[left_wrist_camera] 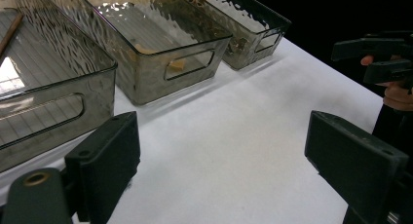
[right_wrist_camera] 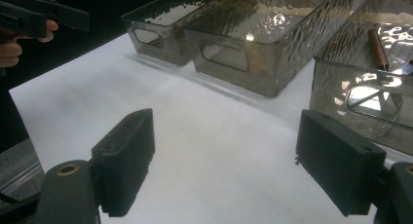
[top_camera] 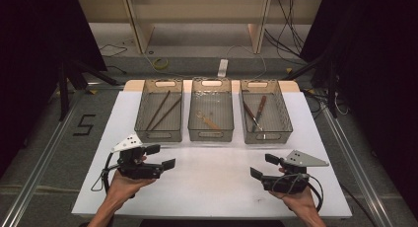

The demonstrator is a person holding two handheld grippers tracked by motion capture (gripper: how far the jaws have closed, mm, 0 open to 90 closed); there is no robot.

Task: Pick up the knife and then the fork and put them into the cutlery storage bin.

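Note:
Three smoky clear bins stand in a row at the table's far side. The left bin (top_camera: 158,111) holds two brown chopsticks (top_camera: 164,112). A small tan piece (top_camera: 211,122) lies in the middle bin (top_camera: 211,110). In the right bin (top_camera: 264,112) lie brown-handled utensils (top_camera: 257,113). My left gripper (top_camera: 161,157) stands open at the front left, jaws pointing right, nothing between them. Mirroring it at the front right, my right gripper (top_camera: 264,166) is open and points left. Its own view shows the right bin (right_wrist_camera: 363,95) close ahead with a brown handle (right_wrist_camera: 378,48) inside.
A white sheet (top_camera: 207,177) covers the table, bare between the grippers. Aluminium rails (top_camera: 39,155) run along both sides. Cables and a yellow tape roll (top_camera: 160,64) lie on the floor beyond the table. A "5" marking (top_camera: 84,124) sits at the left.

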